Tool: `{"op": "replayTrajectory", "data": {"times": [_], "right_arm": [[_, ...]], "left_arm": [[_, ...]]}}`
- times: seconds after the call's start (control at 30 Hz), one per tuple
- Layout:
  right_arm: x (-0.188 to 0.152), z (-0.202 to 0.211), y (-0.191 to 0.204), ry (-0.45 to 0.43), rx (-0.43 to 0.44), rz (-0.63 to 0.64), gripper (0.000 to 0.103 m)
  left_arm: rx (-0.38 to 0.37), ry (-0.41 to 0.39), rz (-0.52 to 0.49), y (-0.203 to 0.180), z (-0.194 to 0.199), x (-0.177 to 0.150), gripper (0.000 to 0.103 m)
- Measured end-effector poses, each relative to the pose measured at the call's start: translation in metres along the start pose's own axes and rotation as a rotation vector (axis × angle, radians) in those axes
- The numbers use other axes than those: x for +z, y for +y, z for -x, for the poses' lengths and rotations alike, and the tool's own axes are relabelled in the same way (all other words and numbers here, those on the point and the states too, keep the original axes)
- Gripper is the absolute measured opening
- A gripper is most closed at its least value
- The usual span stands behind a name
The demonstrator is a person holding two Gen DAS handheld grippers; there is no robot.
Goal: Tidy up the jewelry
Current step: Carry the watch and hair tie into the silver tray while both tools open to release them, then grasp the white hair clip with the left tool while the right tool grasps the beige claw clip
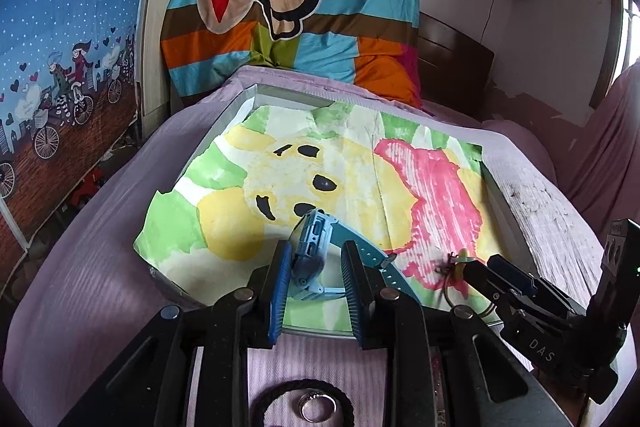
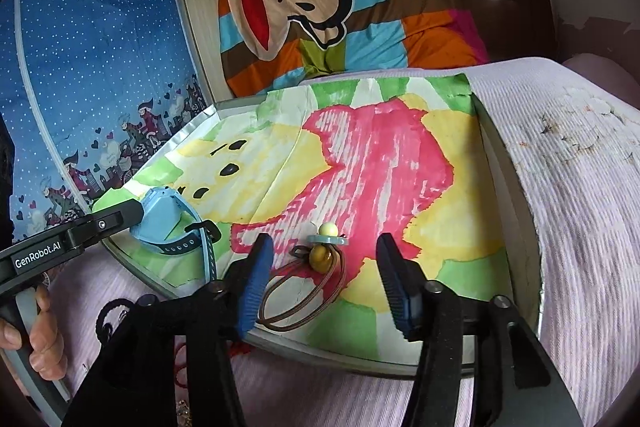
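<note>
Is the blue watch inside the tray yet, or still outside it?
Inside. The blue watch lies on the painted paper lining the tray, within its rim, between the left gripper fingers.

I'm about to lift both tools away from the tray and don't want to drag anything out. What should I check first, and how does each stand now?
1. Left tool open around the blue watch: ok, gaps show on both sides.
2. Watch resting inside the tray: ok, it lies on the painted paper.
3. Right tool open: ok, fingers wide apart.
4. Beaded cord bracelet free of the right tool: cannot tell; its loop runs close to one blue finger.
5. Bracelet wholly in the tray: ok, though near the front rim.
6. Ring and black cord outside the tray: not ok, not yet put away.
</note>
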State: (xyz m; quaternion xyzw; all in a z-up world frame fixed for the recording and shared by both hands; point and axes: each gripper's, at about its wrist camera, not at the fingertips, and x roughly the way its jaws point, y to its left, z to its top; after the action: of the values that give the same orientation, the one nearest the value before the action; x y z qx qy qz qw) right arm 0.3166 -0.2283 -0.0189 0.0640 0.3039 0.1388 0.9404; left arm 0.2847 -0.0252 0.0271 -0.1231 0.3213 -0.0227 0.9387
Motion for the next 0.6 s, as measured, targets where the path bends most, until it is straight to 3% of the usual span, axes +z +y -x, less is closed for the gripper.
{"op": "replayTrajectory", "data": {"times": [0.07,0.13,0.3,0.53,0.6], "right_arm": [[-0.002,0.012,0.001,-0.03,-0.011,0.011,0.052],[-0.004,0.025,0.002,-0.062,-0.024,0.019,0.059],[-0.018,0.062,0.007,-0.135,-0.089,0.047,0.091],[-0.039,0.113,0.021,-0.197,-0.125,0.085,0.102],[-0.046,0.129,0.026,-0.22,-0.132,0.086,0.102]], "left_arm": [[-0.006,-0.021,-0.011,-0.002,0.009,-0.002,0.033],[-0.008,-0.052,-0.027,-0.003,0.02,-0.006,0.049],[-0.028,-0.118,-0.018,0.004,0.052,-0.021,0.068],[-0.03,-0.193,-0.042,0.011,0.092,-0.046,0.097],[-0.035,-0.211,-0.055,0.013,0.101,-0.054,0.098]]}}
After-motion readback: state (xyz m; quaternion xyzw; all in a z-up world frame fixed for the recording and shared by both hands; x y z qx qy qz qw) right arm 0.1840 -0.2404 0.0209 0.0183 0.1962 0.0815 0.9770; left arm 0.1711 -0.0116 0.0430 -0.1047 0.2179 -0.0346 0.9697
